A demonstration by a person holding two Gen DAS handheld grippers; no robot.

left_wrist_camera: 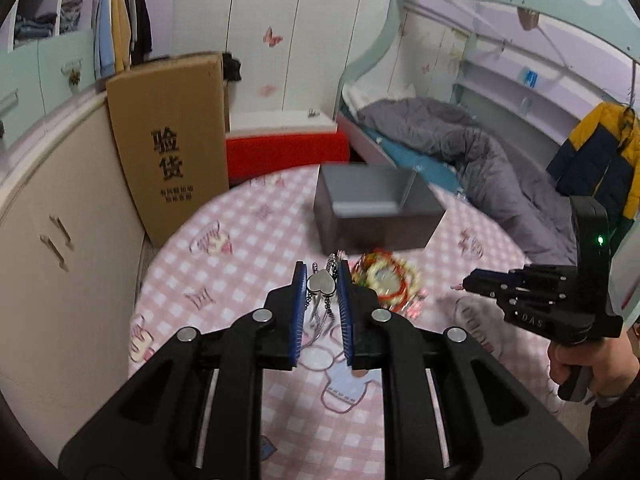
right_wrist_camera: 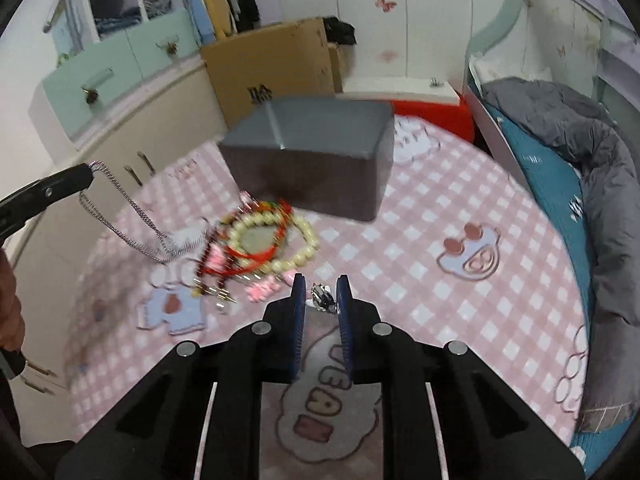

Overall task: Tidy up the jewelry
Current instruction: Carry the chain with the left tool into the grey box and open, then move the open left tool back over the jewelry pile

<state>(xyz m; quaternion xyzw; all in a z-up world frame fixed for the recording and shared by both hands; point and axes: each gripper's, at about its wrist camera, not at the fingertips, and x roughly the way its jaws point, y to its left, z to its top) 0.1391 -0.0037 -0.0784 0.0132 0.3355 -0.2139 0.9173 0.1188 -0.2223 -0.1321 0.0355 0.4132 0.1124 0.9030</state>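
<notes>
Left tool (left_wrist_camera: pixel 322 285) is clamping a silver heart-pendant chain (left_wrist_camera: pixel 321 283), dangling off the tabletop (left_wrist_camera: pixel 256 248). Right tool (right_wrist_camera: pixel 321 295) is pinching a small metal clip (right_wrist_camera: pixel 321 297).

Round table (left_wrist_camera: pixel 280 232) under a pink-and-white checked cloth printed with cartoon figures. Past its far edge: a flattened cardboard box (left_wrist_camera: pixel 170 140) standing upright against a cream cabinet (left_wrist_camera: pixel 60 216), and a red block (left_wrist_camera: pixel 286 152) with a white top. Beyond the right edge, a bunk bed (left_wrist_camera: pixel 500 4) with a crumpled grey blanket (left_wrist_camera: pixel 472 152) over a teal sheet, and a yellow-and-navy jacket (left_wrist_camera: pixel 600 152) hanging at its end; clothes (left_wrist_camera: pixel 120 16) hang at the back left above mint-green drawers (right_wrist_camera: pixel 112 68).
</notes>
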